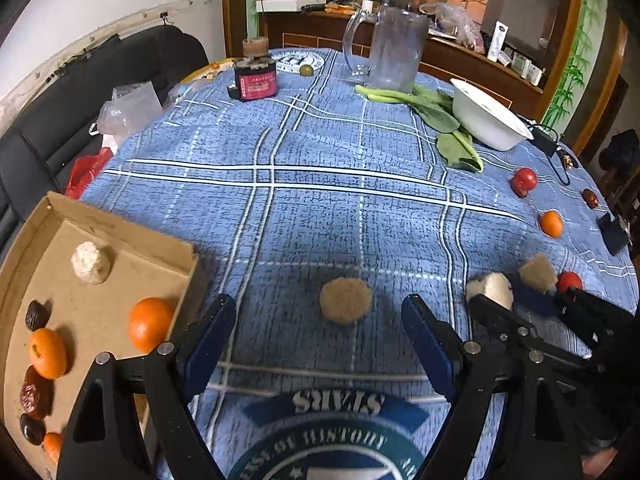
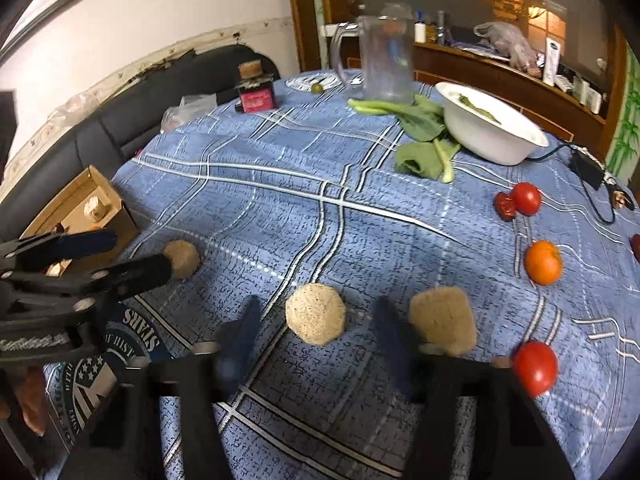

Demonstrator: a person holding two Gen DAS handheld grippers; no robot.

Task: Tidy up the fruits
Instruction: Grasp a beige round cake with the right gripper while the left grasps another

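My left gripper (image 1: 319, 304) is open and low over the blue checked cloth, and a round beige lump (image 1: 346, 300) lies just ahead between its fingers, untouched. To its left a cardboard box (image 1: 120, 232) holds an orange (image 1: 150, 324), another orange (image 1: 48, 354), dark dates and a pale lump (image 1: 91, 262). My right gripper (image 2: 318, 304) is blurred and open, with a speckled beige lump (image 2: 316, 314) between its fingers and a gap on each side. Beside it lie a second beige lump (image 2: 444, 322), a tomato (image 2: 535, 368) and an orange (image 2: 543, 262).
Farther right lie another tomato (image 2: 526, 198) and a red date (image 2: 505, 206). At the back stand a white bowl (image 2: 492, 136), leafy greens (image 2: 420, 156), a glass jug (image 2: 386, 60) and a pink-labelled bottle (image 2: 256, 94). A black sofa runs along the left.
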